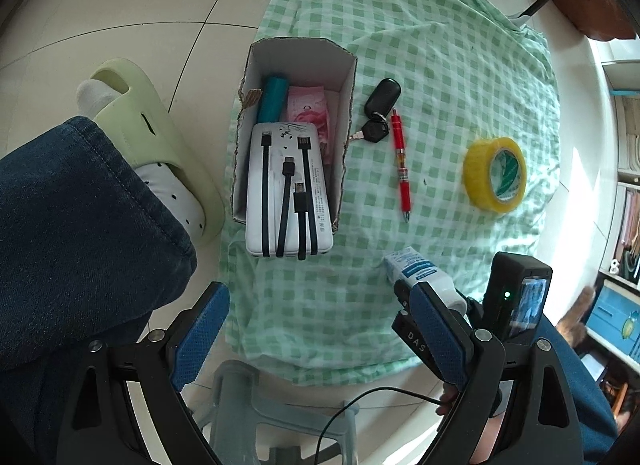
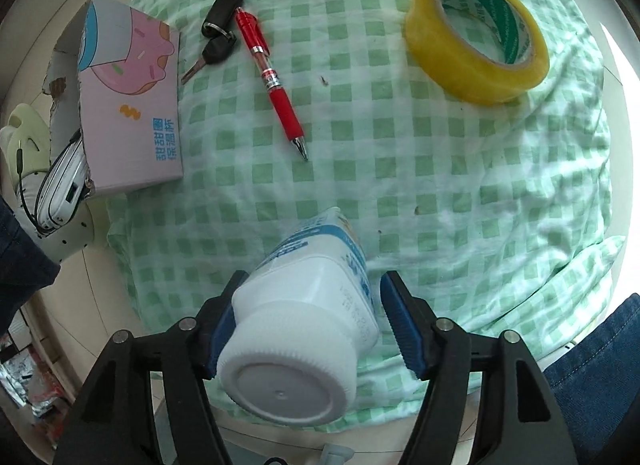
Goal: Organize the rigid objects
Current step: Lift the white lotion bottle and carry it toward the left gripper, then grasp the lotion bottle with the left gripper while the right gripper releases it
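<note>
Lying low in the frame, white bottle (image 2: 316,305) sits btwn right hand-held gripper (image 2: 316,321) pads, right pad apart, jaws not squeezing. Left hand-held gripper (image 1: 316,341) wide open, empty. Box (image 1: 348,77) w/ power bank (image 1: 286,193) upper left.

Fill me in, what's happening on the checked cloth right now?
A person with a gripper in each hand is tidying loose items into a cardboard box. The box already holds a power bank, a teal tube and a pink packet. The right gripper has a white bottle between its jaws: the left pad touches it, the right pad stands clear. The left gripper is open and empty. Car keys, a red pen and a tape roll lie on the cloth.
</note>
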A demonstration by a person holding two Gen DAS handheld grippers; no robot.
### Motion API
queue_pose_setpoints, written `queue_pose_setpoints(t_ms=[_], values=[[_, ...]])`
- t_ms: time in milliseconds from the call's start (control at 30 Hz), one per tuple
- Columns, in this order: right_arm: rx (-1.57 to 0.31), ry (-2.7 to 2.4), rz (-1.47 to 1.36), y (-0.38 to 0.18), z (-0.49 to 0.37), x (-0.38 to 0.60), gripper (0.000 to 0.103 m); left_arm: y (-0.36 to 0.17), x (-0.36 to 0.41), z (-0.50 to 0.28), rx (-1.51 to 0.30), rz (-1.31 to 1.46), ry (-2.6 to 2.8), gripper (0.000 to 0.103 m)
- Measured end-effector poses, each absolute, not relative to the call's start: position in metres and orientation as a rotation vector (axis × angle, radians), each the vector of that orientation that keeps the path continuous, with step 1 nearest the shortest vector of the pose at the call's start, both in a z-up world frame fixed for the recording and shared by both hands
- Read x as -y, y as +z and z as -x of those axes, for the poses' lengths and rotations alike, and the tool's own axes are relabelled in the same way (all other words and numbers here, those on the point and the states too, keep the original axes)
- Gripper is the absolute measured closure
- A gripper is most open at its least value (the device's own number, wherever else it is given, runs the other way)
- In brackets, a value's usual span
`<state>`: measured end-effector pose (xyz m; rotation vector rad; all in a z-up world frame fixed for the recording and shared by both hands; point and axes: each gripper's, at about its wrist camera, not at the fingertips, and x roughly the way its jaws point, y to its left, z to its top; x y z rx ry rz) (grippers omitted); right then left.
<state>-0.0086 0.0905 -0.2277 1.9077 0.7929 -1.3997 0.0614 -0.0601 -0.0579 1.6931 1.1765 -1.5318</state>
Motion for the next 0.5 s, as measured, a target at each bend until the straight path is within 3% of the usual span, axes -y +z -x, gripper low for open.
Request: queue_pose_setpoints(t_ms=[100, 200, 400, 500], values=[[-0.775, -1.392, -1.915, -0.223, 0.014, -0.095, 0.044, -0.062, 0.060, -0.060, -1.173, -1.703, -1.525, 0.012], [-0.572, -1.402, -1.974, -0.211, 0.029, -0.109, 0.045, -0.067, 0.059, -0.059, -1.210, -1.710, -1.516, 0.012], [-0.128, -1.311, -1.912, -0.165, 0.029, -0.112, 0.045, -0.089, 0.067, -0.071, -1.586, -1.625, -1.410, 0.012], [0.021, -1.287, -1.885, -0.145, 0.022, -0.115, 0.045, -0.096, 0.070, -0.076, -1.657, -1.600, -1.374, 0.012]])
